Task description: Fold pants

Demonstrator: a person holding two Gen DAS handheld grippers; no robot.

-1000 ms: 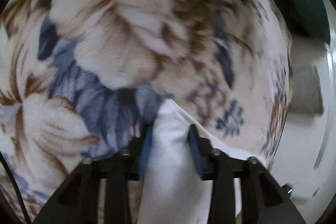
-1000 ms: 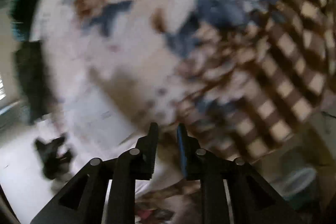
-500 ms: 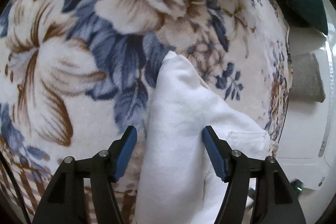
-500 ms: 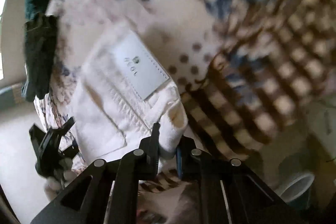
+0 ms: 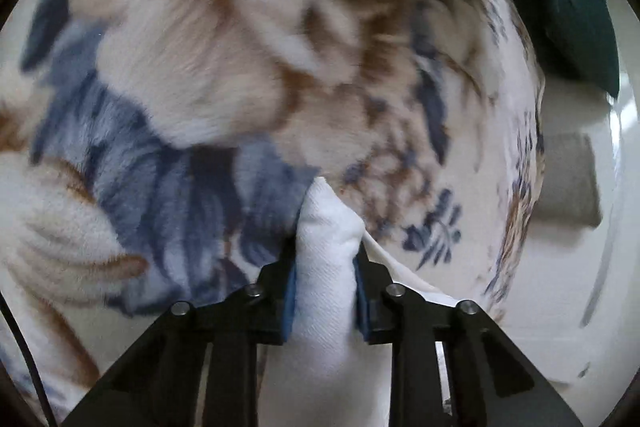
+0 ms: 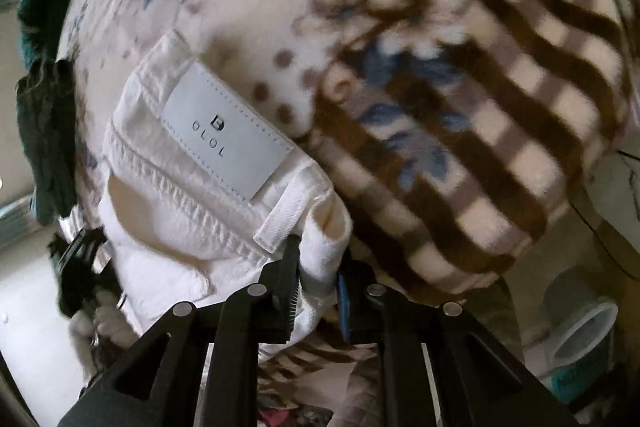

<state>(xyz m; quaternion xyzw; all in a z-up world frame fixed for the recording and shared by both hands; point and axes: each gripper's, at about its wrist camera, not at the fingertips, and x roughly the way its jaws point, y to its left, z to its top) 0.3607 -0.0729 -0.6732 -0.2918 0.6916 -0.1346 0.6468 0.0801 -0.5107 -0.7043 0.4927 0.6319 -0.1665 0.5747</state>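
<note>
Beneath you: fleece blanket (image 5: 208, 99), cream with big tan and blue flowers; right wrist view shows its brown-and-cream checked border (image 6: 500, 99). Dark teal cloth (image 5: 568, 7) bunched at blanket's far edge. Grey mat (image 5: 568, 183) on pale floor beyond. Pale round tub (image 6: 580, 331) on floor, low right in right wrist view.

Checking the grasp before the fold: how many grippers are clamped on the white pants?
2. The left gripper is shut on a bunched white fold of the pants; the right gripper pinches the waistband corner beside the belt loop, below the label.
</note>
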